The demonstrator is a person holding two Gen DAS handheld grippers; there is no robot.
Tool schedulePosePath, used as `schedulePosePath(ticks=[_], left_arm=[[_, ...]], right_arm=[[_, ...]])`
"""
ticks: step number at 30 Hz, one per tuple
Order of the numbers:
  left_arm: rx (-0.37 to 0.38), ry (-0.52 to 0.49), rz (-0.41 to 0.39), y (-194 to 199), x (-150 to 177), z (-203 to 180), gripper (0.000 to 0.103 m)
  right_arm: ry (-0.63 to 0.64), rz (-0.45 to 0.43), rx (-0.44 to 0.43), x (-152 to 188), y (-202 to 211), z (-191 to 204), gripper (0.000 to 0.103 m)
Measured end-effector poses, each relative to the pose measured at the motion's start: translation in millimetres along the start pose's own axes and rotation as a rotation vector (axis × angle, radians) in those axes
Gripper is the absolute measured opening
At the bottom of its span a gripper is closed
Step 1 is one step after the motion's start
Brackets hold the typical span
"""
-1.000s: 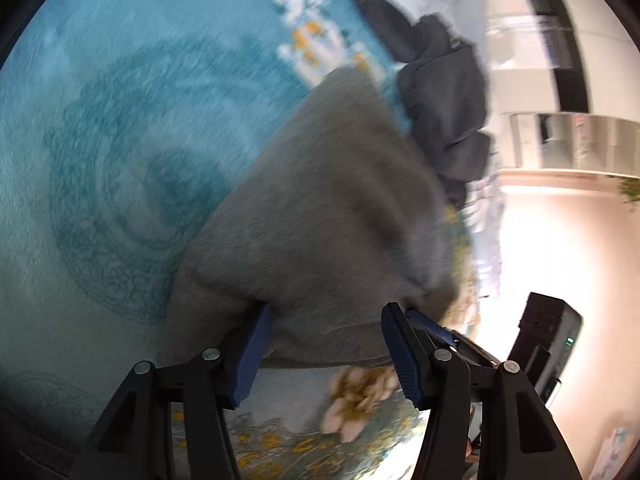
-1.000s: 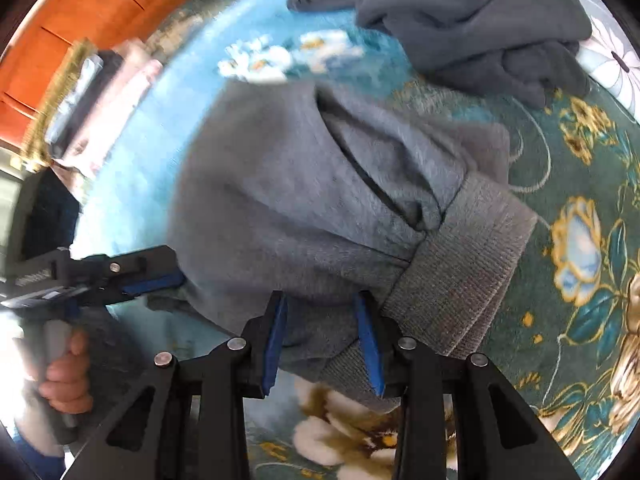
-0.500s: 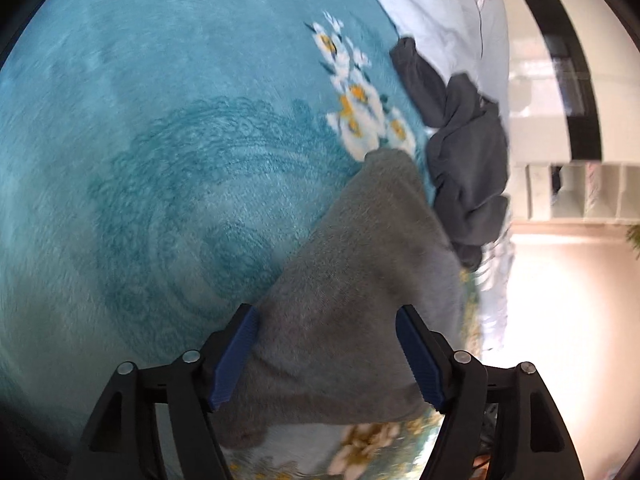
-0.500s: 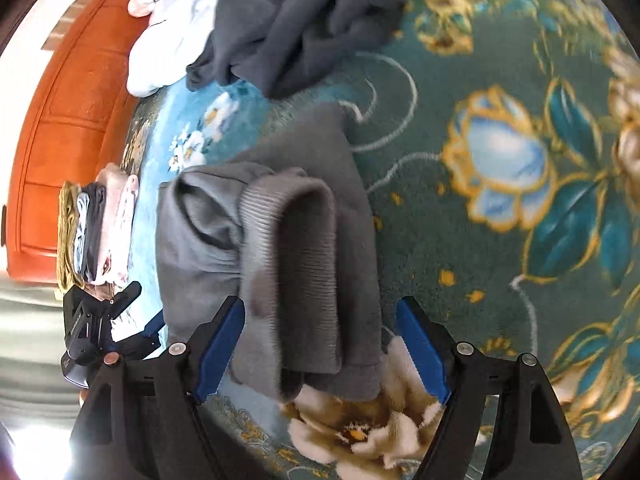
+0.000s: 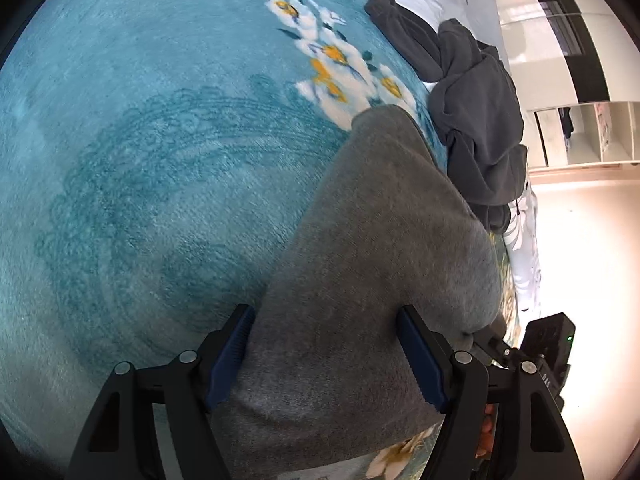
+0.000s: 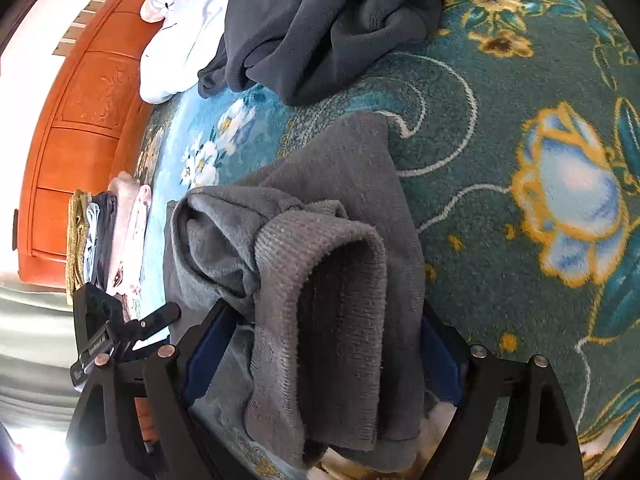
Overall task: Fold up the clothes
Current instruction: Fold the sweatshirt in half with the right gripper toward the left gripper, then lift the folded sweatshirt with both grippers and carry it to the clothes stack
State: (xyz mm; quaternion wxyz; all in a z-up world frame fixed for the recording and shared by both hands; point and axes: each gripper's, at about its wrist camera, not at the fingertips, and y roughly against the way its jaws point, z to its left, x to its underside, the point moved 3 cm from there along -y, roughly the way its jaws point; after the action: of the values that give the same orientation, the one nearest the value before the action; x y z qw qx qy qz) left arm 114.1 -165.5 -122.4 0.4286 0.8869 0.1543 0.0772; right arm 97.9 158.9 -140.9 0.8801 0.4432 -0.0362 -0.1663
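Both claws stand spread wide over the grey garment (image 6: 332, 264), gripping nothing. The left claw (image 5: 324, 356) has its blue pads either side of the smooth folded back of the cloth; the right claw (image 6: 324, 356) straddles the end where the ribbed cuff (image 6: 320, 280) is doubled over on top. The garment lies as a compact folded bundle on the floral blanket (image 5: 140, 160) of the bed, which would suit a fold just laid down and let go, or a bundle about to be seized for one more fold; the pictures do not settle which.

Just beyond lies a crumpled dark grey garment (image 6: 332, 20), near the bundle but apart from it, with pale bedding (image 6: 180, 40) behind. A stack of folded clothes (image 6: 108, 240) sits by the wooden headboard (image 6: 80, 120), well clear. Nothing blocks either claw.
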Motion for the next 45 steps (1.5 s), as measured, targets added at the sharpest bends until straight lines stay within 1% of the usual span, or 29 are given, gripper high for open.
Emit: schedulePosePath(ticks=[1, 2, 3, 5, 8, 9, 10, 14, 16, 22, 25, 27, 30, 31, 33, 35, 37, 40, 42, 45], left_arm=[[-0.003, -0.007, 0.002, 0.2, 1.2, -1.1, 0.075], [-0.007, -0.014, 0.004, 0.4, 2.4, -2.2, 0.074], [-0.01, -0.021, 0.006, 0.6, 3.5, -3.3, 0.073], [-0.017, -0.036, 0.01, 1.0, 5.9, -5.5, 0.07], [-0.039, -0.072, 0.001, 3.4, 10.5, -11.2, 0.06], [-0.041, -0.086, -0.011, 5.7, 12.5, -13.5, 0.05], [-0.035, -0.094, -0.024, 8.8, 14.2, -14.9, 0.043], [-0.01, -0.104, -0.065, 20.8, 19.2, -16.2, 0.036], [0.003, -0.101, -0.078, 26.6, 21.3, -15.2, 0.033], [0.046, -0.126, -0.137, 60.5, 31.3, -17.3, 0.032], [0.049, -0.121, -0.176, 66.2, 15.1, -19.5, 0.032], [0.047, -0.09, -0.208, 70.9, -0.5, -17.5, 0.031], [0.067, -0.037, -0.286, 99.9, -20.4, -10.2, 0.031], [0.071, -0.027, -0.317, 113.8, -25.3, -7.8, 0.031], [0.065, -0.022, -0.39, 152.1, -38.6, -1.4, 0.031], [0.055, -0.024, -0.468, 194.4, -53.5, 4.0, 0.031], [0.049, -0.018, -0.551, 240.1, -69.3, 10.4, 0.031], [0.034, -0.016, -0.685, 319.7, -82.6, 22.8, 0.031], [0.017, -0.023, -0.776, 371.3, -89.3, 30.7, 0.031], [-0.012, -0.012, -0.888, 431.3, -103.4, 49.3, 0.031]], right_arm=[[-0.007, -0.001, 0.004, -0.2, -0.1, 1.2, 0.087], [-0.022, -0.002, 0.004, -0.4, -0.1, 1.6, 0.083], [-0.032, -0.004, 0.001, 0.1, 1.0, 1.6, 0.075], [-0.031, -0.005, 0.011, 0.4, 0.9, 5.1, 0.068], [-0.007, -0.002, 0.046, -0.9, 0.7, 13.0, 0.059], [-0.007, 0.001, 0.05, -1.8, 1.5, 14.4, 0.055], [-0.007, 0.004, 0.054, -2.7, 2.3, 15.9, 0.054], [0.002, 0.013, 0.066, -7.2, 6.6, 23.7, 0.043], [0.017, 0.016, 0.069, -9.8, 9.6, 30.6, 0.041], [0.099, 0.032, 0.077, -23.7, 15.5, 63.2, 0.039], [0.15, 0.045, 0.082, -33.7, 13.2, 84.6, 0.039], [0.187, 0.057, 0.072, -43.2, 7.2, 106.3, 0.038], [0.261, 0.077, 0.037, -53.4, -3.3, 147.4, 0.037], [0.298, 0.083, 0.024, -57.7, -7.9, 167.4, 0.037], [0.358, 0.091, -0.009, -65.6, -15.1, 204.9, 0.037], [0.408, 0.098, -0.071, -76.2, -21.5, 249.1, 0.037], [0.48, 0.099, -0.143, -86.2, -26.0, 304.4, 0.037], [0.6, 0.1, -0.222, -94.1, -31.7, 386.1, 0.037], [0.706, 0.099, -0.282, -97.6, -38.3, 460.4, 0.037], [0.809, 0.109, -0.357, -99.7, -49.8, 543.5, 0.037]])
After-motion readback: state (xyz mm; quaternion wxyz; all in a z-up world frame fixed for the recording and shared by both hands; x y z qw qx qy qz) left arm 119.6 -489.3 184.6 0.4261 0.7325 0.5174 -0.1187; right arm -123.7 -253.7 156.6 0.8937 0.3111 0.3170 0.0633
